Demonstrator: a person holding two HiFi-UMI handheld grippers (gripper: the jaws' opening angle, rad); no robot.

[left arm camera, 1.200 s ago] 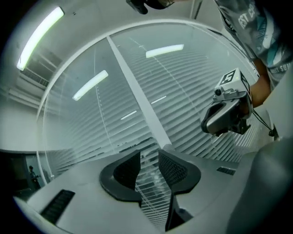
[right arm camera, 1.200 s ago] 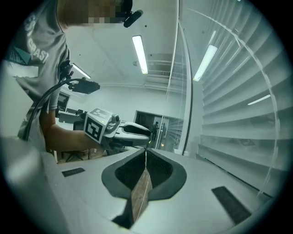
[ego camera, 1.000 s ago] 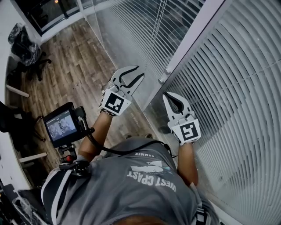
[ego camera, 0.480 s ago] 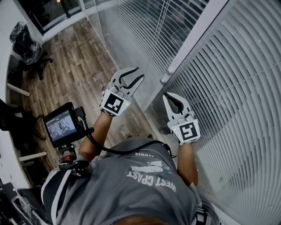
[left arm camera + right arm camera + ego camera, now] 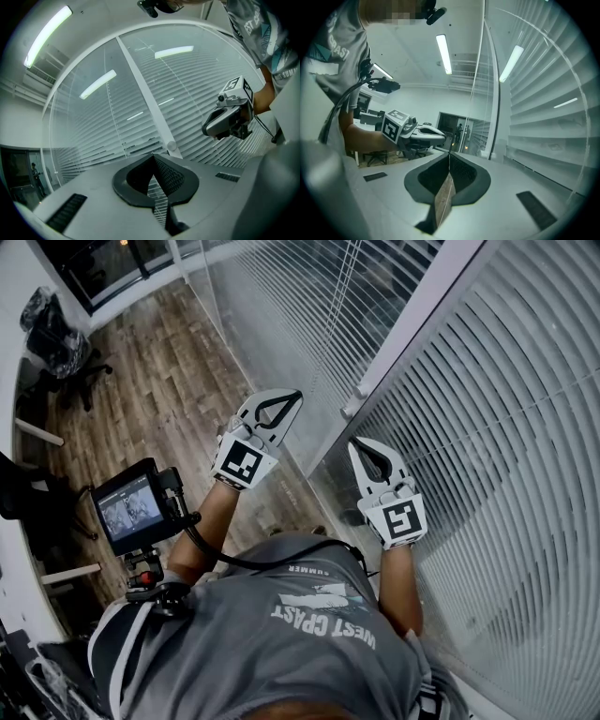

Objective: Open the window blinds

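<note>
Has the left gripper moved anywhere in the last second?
No. The left gripper stays equally far from the window post; only its jaws have just been closing, now together with nothing seen between them.

Wood floor [image 5: 159,362], blk office chair [image 5: 66,357] far left, small monitor [image 5: 131,507] at chest, grey tee [image 5: 281,643], ceiling strip lights [image 5: 443,54].

Left hand-held gripper [image 5: 153,154], jaws just closed tip to tip, nothing between, window blinds [image 5: 197,93] ahead

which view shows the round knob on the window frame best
Left gripper view: the round knob faces the camera near centre, on the window frame. Head view shows it from above, small. Right gripper view doesn't clearly show it.
</note>
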